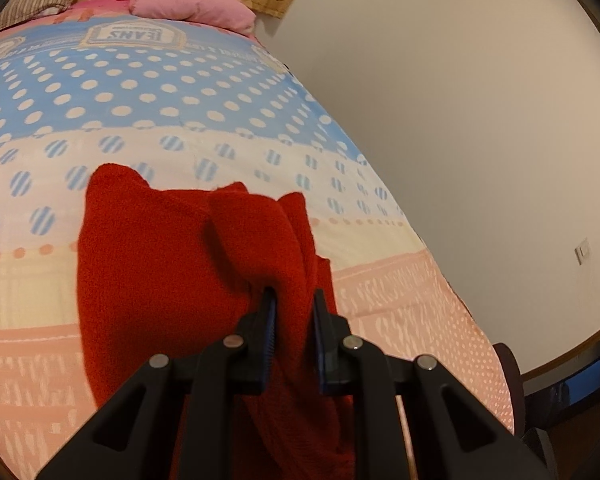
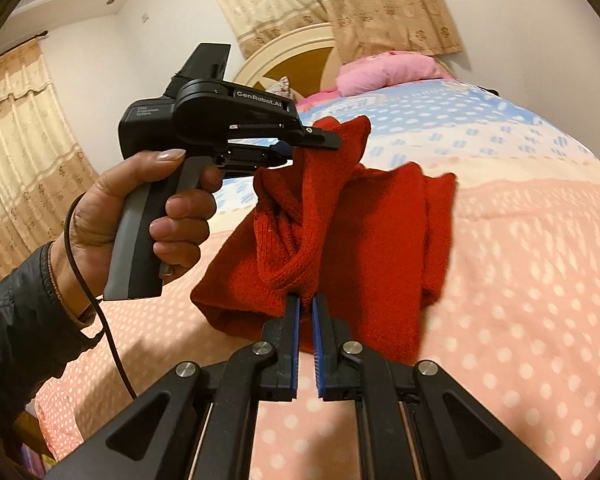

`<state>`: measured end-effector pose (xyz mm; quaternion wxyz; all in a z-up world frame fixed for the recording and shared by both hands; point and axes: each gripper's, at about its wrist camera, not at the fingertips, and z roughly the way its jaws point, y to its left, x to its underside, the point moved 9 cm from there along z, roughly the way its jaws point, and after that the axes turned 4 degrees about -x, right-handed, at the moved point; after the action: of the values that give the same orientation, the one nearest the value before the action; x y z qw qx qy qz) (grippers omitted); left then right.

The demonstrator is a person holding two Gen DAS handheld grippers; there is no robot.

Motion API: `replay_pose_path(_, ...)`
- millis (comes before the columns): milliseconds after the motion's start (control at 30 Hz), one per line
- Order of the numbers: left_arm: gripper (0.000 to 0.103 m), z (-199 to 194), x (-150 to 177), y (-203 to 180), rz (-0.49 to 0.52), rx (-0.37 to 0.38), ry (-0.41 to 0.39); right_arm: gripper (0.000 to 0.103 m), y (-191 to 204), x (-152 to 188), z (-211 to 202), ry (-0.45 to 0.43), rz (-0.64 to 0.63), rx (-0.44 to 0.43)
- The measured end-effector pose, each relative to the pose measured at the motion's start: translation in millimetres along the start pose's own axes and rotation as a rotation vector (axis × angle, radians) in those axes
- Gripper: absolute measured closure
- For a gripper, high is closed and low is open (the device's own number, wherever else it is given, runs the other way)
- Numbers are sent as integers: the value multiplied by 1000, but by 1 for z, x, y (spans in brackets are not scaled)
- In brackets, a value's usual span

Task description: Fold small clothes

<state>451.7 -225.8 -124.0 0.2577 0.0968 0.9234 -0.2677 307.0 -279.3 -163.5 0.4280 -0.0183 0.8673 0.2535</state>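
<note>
"GenRobot.AI" on left gripper (image 2: pixel 300 148); both it and right gripper (image 2: pixel 305 304) pinch red knit (image 2: pixel 340 232) over bedspread (image 2: pixel 520 260), pink pillow (image 2: pixel 384 70) behind.

We see our right tool (image 2: pixel 305 307) and left tool (image 2: pixel 300 148) both pinching the red knit garment (image 2: pixel 340 232) above the bed (image 2: pixel 520 280).

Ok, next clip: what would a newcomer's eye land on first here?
The red knit garment, bunched and lifted above the bed, pinched by both grippers: the left gripper clamps a thick fold, the right gripper a ribbed edge. Beneath lies the polka-dot bedspread, pink near, blue farther, with a pink pillow at the headboard.
</note>
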Motion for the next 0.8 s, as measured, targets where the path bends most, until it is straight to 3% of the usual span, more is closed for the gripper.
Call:
replay_pose_path(333,86,33,11,-27,128,-55,-2,100,-26,25,-10,20,81,28)
replay_pose_path(500,78,33,19,-34,189,-80,-6,103,-37,32,-12,30,113,57)
replay_pose_path(600,55,9,26,-36,238,-95,-51,103,-44,34,-18,22,146,58)
replay_pose_path(667,34,-16,36,-30,287,-131,-111,103,-47,31,-27,-17,168,44)
replay_pose_path(733,26,-39,48,-17,314,-171,-172,102,-49,26,-36,-55,182,39)
replay_pose_path(800,26,-52,62,0,338,-235,-200,102,-51,17,-44,-88,178,49)
